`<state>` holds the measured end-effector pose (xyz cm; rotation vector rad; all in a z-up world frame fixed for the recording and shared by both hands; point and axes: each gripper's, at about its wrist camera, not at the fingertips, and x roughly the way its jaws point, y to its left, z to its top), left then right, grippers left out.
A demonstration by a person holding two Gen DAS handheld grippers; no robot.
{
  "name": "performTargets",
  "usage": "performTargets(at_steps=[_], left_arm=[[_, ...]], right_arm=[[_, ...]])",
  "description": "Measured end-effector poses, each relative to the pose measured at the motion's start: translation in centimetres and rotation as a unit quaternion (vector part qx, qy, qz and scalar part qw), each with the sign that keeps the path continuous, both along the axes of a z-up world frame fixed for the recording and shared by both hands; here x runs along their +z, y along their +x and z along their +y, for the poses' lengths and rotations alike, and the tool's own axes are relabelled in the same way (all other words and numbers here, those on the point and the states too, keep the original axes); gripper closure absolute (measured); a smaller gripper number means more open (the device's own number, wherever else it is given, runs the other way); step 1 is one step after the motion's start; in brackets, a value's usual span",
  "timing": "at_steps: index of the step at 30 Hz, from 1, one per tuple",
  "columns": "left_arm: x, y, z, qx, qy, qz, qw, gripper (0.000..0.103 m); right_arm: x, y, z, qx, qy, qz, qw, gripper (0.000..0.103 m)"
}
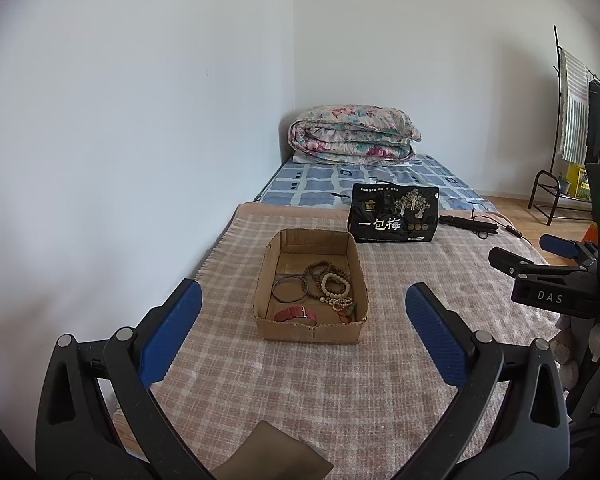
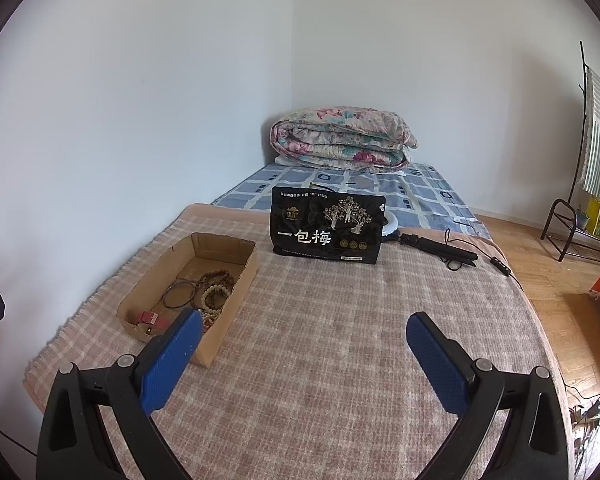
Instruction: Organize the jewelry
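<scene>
An open cardboard box [image 1: 268, 276] sits on a pink plaid blanket [image 1: 300, 392]. Inside lie wooden bead bracelets [image 1: 328, 276], a dark bangle [image 1: 290, 289], a red watch strap [image 1: 294, 314] and a pale bead string. My left gripper [image 1: 304, 316] is open and empty, hovering in front of the box. My right gripper [image 2: 304, 340] is open and empty, to the right of the box [image 2: 236, 292]; the bracelets [image 2: 216, 292] show there too. The right gripper also shows at the right edge of the left wrist view [image 1: 540, 264].
A black snack bag [image 2: 326, 226] stands behind the box. A black folded tool with a cable [image 2: 444, 250] lies to its right. A folded floral quilt [image 2: 340, 140] sits at the far end of the bed. A clothes rack [image 2: 592, 160] stands on the wooden floor.
</scene>
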<state>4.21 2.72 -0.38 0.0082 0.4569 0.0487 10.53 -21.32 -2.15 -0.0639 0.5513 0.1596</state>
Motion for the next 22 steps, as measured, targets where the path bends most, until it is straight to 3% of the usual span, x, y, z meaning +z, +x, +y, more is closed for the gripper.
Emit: performTargets(at_steps=[22], left_arm=[[-0.85, 0.06, 0.35, 0.006, 0.002, -0.007, 1.0000, 0.000]], right_arm=[[-0.32, 0.06, -0.40, -0.004, 0.000, 0.003, 1.000, 0.000]])
